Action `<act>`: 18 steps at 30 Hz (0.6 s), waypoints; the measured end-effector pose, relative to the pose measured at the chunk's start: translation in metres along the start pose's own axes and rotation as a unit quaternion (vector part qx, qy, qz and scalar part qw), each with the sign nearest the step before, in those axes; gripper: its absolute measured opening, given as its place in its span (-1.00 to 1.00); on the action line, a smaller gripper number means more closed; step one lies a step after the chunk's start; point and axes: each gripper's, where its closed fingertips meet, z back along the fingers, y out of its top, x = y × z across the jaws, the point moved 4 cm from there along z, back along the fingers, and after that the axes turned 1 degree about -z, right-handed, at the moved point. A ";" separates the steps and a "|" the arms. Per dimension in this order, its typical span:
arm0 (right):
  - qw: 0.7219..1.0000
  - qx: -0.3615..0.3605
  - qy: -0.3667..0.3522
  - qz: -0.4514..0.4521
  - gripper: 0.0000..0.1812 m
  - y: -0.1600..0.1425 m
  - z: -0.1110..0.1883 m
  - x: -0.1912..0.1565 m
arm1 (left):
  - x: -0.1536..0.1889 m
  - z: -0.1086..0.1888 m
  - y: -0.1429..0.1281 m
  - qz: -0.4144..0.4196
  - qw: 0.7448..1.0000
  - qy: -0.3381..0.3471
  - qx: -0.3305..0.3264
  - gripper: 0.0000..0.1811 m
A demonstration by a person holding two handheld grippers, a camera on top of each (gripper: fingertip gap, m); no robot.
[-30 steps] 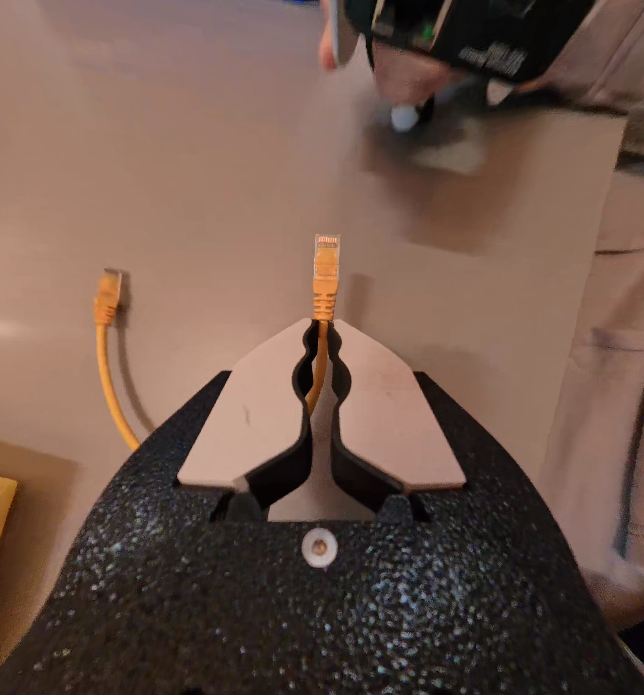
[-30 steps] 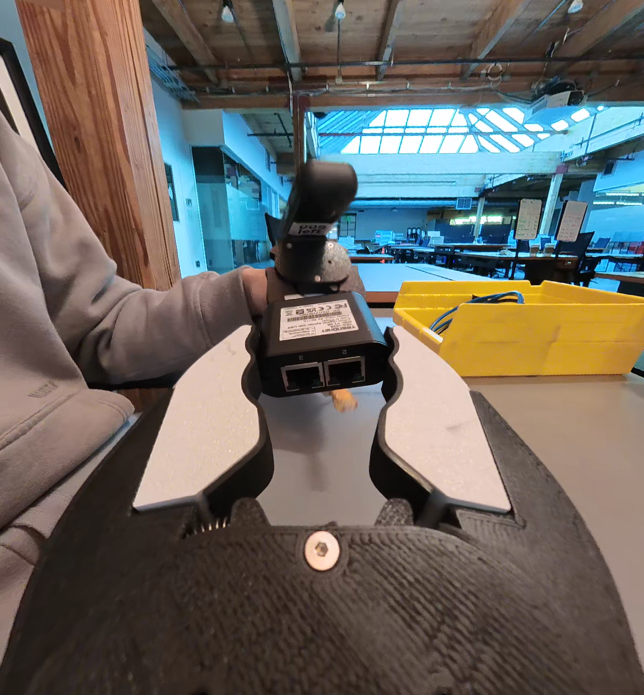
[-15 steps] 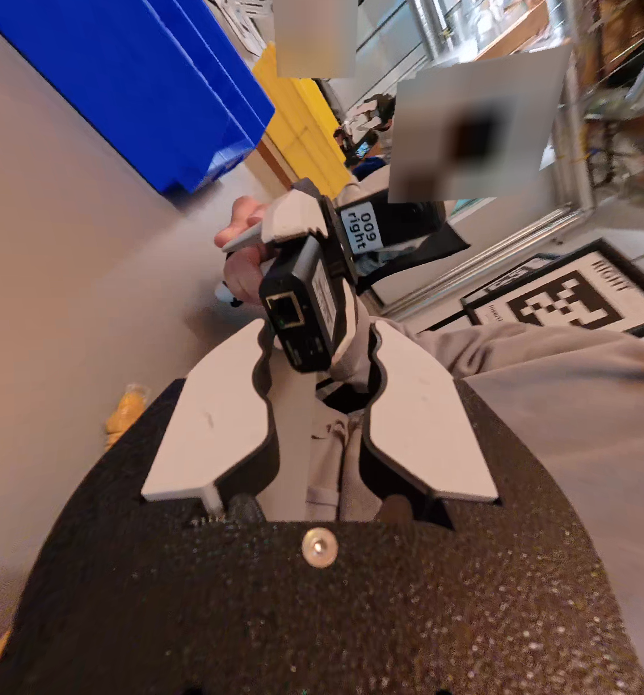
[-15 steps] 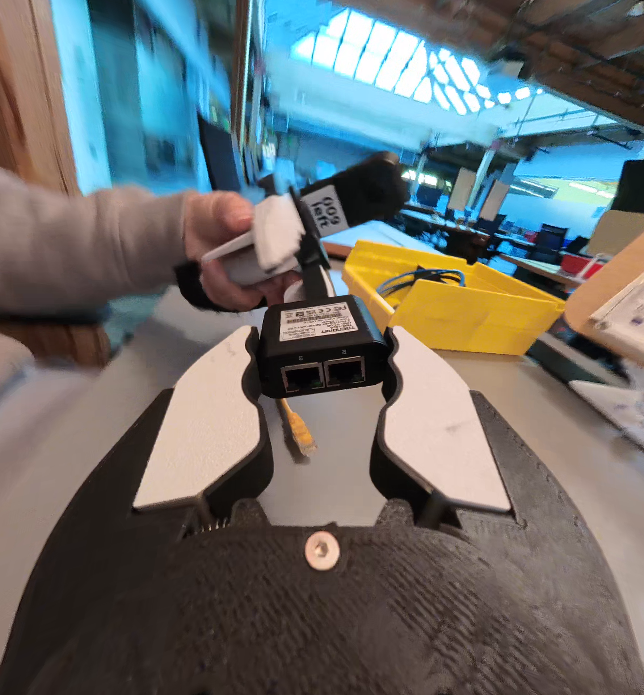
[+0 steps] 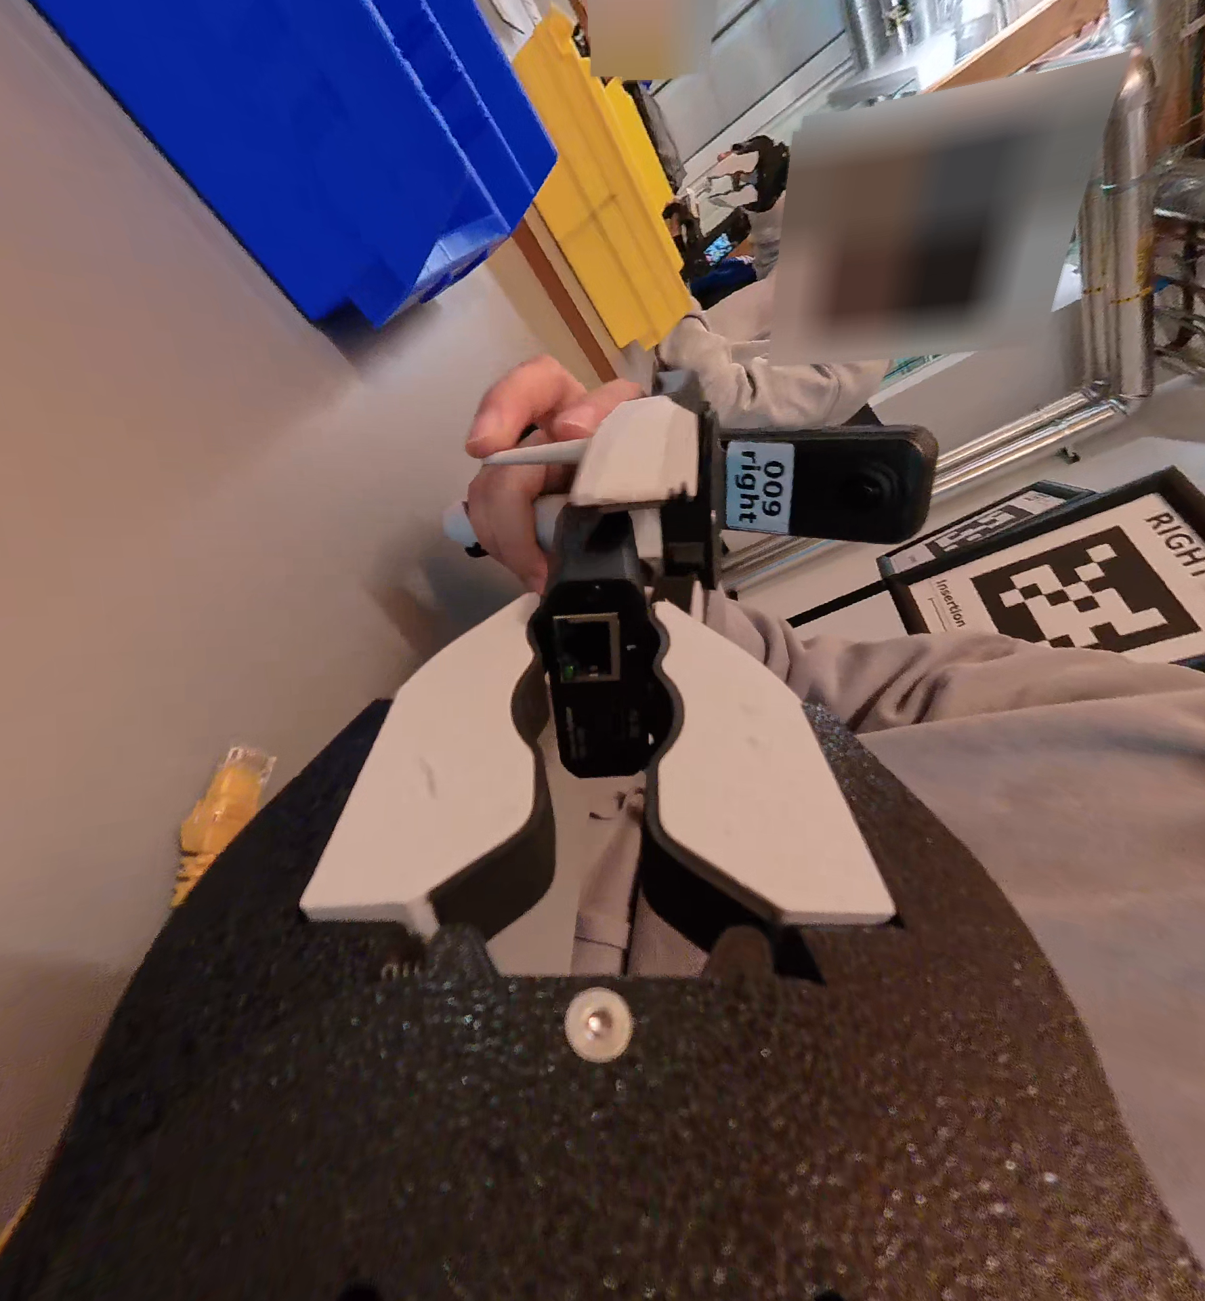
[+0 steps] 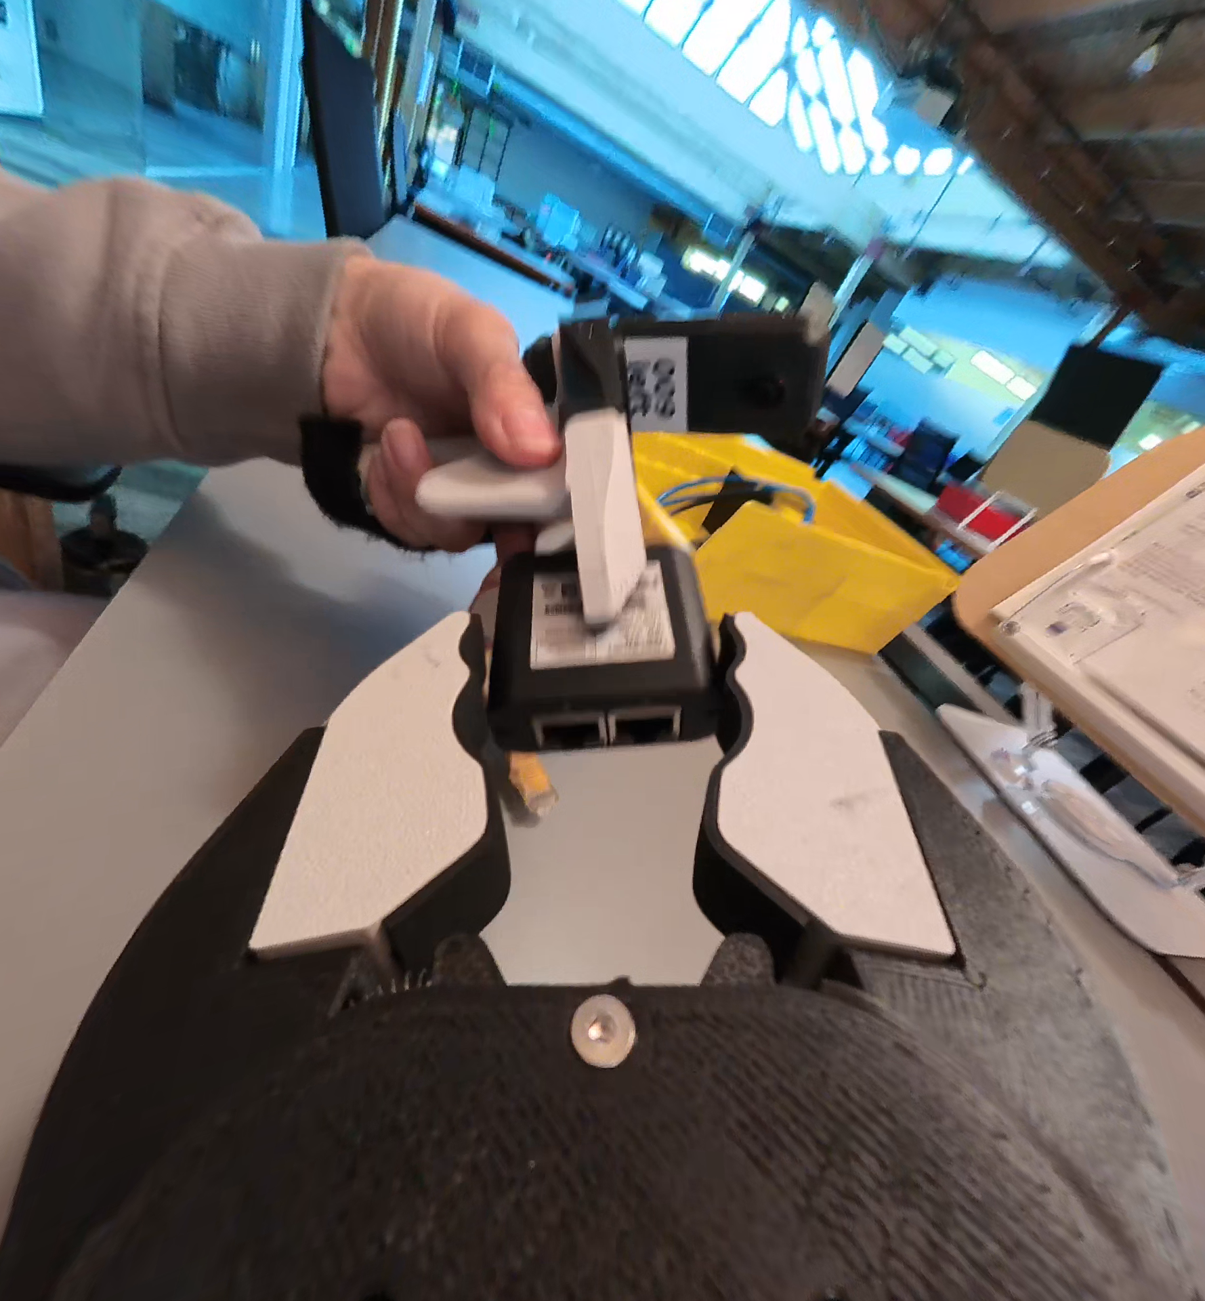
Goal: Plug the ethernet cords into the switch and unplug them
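Overhead skylights (image 6: 831, 91), grey table (image 6: 163, 704), yellow bin (image 6: 796, 563)

The switch (image 5: 596, 676) was black, with a white label on its top face in the right wrist view. The cord plug (image 5: 223, 809) was orange-yellow. Both grippers had white fingers (image 5: 444, 774) edged in black and speckled black bodies. The tabletop (image 5: 128, 528) was plain grey. One bin (image 5: 318, 141) was bright blue, another bin (image 6: 796, 570) yellow with blue wire inside. The sleeve (image 6: 114, 310) was grey. A black-framed sign (image 5: 1078, 584) bore a black-and-white checkered pattern.
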 end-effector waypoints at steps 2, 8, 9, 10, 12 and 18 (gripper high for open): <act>1.000 0.018 -0.007 0.010 -0.33 0.006 -0.001 0.001 | 0.000 -0.001 0.001 0.010 1.000 -0.008 0.006 -0.74; 1.000 -0.010 -0.016 0.007 -0.27 -0.002 0.000 0.004 | -0.002 0.003 0.001 0.003 1.000 0.006 0.004 -0.75; 1.000 -0.024 -0.016 0.010 -0.26 -0.006 -0.001 0.005 | 0.000 0.004 0.002 0.000 1.000 0.004 0.005 -0.74; 0.999 -0.038 -0.014 0.015 -0.27 -0.010 -0.001 0.005 | 0.004 0.006 0.003 -0.001 1.000 -0.005 0.006 -0.75; 0.999 -0.032 -0.014 0.021 -0.32 -0.010 -0.002 0.003 | 0.007 0.006 0.002 -0.008 1.000 -0.005 0.002 -0.74; 1.000 -0.010 -0.014 0.011 -0.30 -0.008 -0.004 0.001 | 0.002 0.006 0.001 -0.007 1.000 0.007 -0.002 -0.74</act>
